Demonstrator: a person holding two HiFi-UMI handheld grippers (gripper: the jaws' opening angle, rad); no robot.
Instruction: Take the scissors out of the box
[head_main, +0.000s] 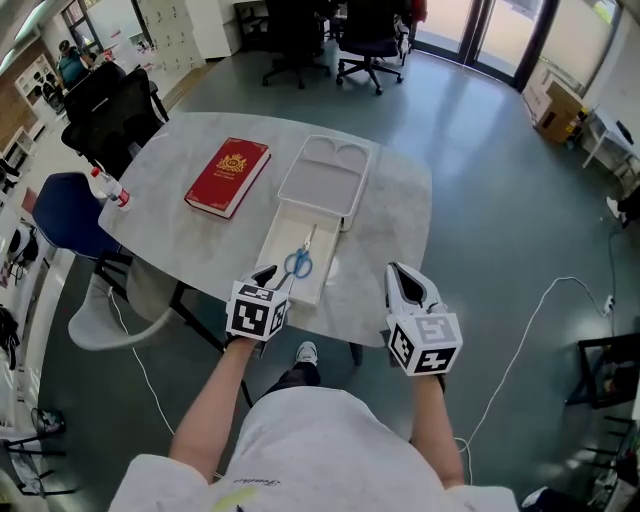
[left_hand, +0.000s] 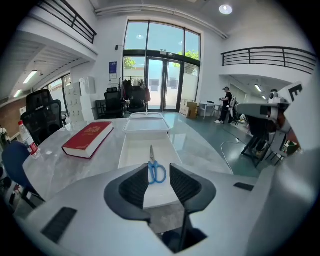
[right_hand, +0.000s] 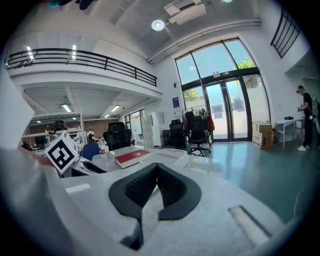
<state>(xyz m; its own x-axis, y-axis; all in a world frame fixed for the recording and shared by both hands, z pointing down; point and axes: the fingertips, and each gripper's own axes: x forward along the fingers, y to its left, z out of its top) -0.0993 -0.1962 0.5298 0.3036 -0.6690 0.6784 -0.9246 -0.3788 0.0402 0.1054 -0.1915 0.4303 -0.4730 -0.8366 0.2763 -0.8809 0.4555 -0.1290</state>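
Observation:
Blue-handled scissors (head_main: 298, 262) lie in the open white box (head_main: 296, 222) on the grey table, handles toward me. In the left gripper view the scissors (left_hand: 152, 162) show just ahead between the jaws, inside the box (left_hand: 135, 150). My left gripper (head_main: 268, 273) hovers at the box's near end, tilted downward, and is open (left_hand: 157, 166) with nothing between its pads. My right gripper (head_main: 401, 272) hangs over the table's near edge to the right of the box. Its jaw tips meet (right_hand: 156, 166) with nothing held.
The box's lid (head_main: 325, 175) lies just beyond the box. A red book (head_main: 228, 176) rests left of it, and a water bottle (head_main: 108, 188) stands at the far left edge. A blue chair (head_main: 62, 215) and black office chairs (head_main: 110, 110) surround the table (head_main: 390, 215).

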